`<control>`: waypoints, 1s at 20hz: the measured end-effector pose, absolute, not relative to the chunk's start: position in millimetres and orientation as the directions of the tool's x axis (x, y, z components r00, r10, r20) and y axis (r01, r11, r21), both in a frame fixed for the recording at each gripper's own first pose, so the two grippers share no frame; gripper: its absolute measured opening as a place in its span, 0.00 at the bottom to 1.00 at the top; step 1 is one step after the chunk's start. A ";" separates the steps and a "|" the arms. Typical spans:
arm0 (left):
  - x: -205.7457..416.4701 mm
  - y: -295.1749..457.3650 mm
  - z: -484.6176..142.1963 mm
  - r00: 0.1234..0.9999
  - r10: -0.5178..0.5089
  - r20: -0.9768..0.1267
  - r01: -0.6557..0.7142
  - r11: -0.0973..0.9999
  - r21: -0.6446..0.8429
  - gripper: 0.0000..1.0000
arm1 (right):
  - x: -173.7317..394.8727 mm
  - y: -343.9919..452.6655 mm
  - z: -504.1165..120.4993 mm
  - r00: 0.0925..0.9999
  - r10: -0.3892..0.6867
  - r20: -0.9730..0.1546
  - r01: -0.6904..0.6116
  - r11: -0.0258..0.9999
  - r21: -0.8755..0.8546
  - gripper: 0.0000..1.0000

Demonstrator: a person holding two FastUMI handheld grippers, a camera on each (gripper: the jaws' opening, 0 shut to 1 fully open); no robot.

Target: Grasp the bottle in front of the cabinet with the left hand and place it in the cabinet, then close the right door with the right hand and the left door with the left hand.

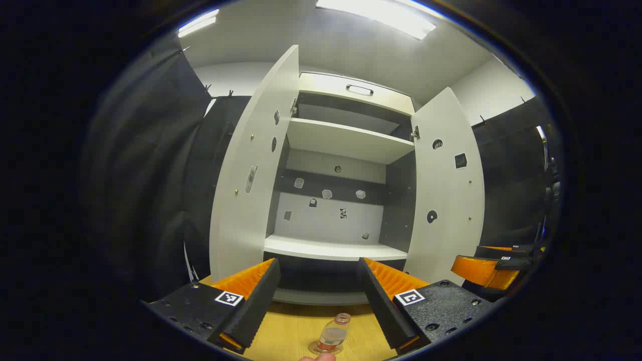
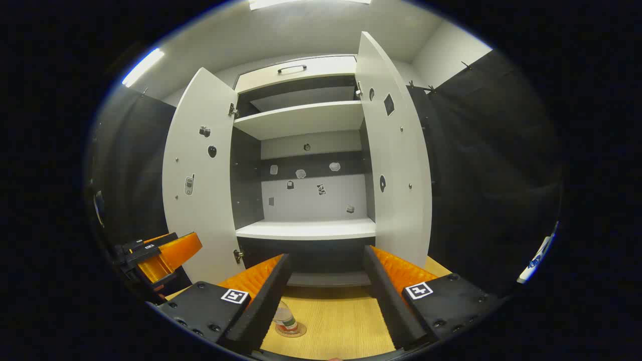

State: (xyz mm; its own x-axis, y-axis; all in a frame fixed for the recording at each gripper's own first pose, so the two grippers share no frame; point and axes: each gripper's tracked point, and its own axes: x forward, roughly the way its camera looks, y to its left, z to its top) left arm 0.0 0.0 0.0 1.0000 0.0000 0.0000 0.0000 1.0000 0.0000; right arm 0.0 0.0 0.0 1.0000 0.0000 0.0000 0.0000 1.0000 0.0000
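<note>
Bottle (image 1: 333,336) stands upright on a round coaster (image 1: 321,349) on the wooden tabletop (image 1: 291,331), in front of the cabinet (image 1: 341,145), low between the left gripper (image 1: 317,298) fingers but not touched by them. Left gripper jaws wide apart, empty. Left door (image 1: 251,170) swung open, stickers on its inner face. Cabinet interior: lower shelf (image 1: 333,248) bare, upper shelf (image 1: 346,140) above it, small stickers on back wall, drawer handle (image 1: 359,89) on top. Right door (image 1: 449,185) also open. Far right in left gripper view, the right gripper (image 1: 494,263) sits near the table edge. In right gripper view, right gripper jaws spread apart, holding nothing; bottle partly hidden behind its left finger (image 2: 263,301).
</note>
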 end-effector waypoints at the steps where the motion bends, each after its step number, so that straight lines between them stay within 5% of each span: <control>1: 0.8 -1.2 0.4 1.000 -0.002 0.002 0.002 1.000 -0.001 0.95 | 0.8 0.3 0.4 1.000 0.002 0.001 -0.002 1.000 0.005 0.98; 2: 2.5 -2.1 0.3 1.000 -0.007 0.003 0.007 1.000 -0.001 0.95 | 2.0 1.0 -0.5 1.000 0.005 -0.001 -0.005 1.000 0.008 0.89; 4: 4.5 -2.9 0.4 1.000 -0.012 0.005 0.012 1.000 0.006 0.95 | 4.2 0.6 -0.7 1.000 0.006 -0.001 -0.006 1.000 0.008 0.97; 6: 6.4 -1.7 0.7 1.000 -0.011 0.010 0.010 1.000 0.011 0.95 | 6.4 0.5 -1.8 1.000 0.006 -0.004 -0.006 1.000 0.011 0.97; 7: 6.9 -1.4 1.7 1.000 -0.008 0.013 0.008 1.000 0.010 0.95 | 7.5 0.7 -2.1 1.000 0.009 -0.005 -0.009 1.000 0.015 0.89; 9: 8.5 -1.1 2.6 1.000 -0.005 0.019 0.005 1.000 0.001 0.94 | 8.3 0.6 -3.5 1.000 0.015 -0.012 -0.014 1.000 0.023 0.97; 20: 6.2 3.9 -0.2 1.000 0.011 0.016 -0.011 1.000 -0.003 0.95 | 8.5 -1.7 -3.9 1.000 0.011 -0.013 -0.011 1.000 0.022 0.97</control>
State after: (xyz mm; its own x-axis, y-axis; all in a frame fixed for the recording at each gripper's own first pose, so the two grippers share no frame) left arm 6.2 3.9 -0.2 0.9998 0.0106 0.0156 -0.0106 0.9999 -0.0025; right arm 8.5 -1.7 -3.9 0.9999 0.0115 -0.0125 -0.0112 0.9997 0.0218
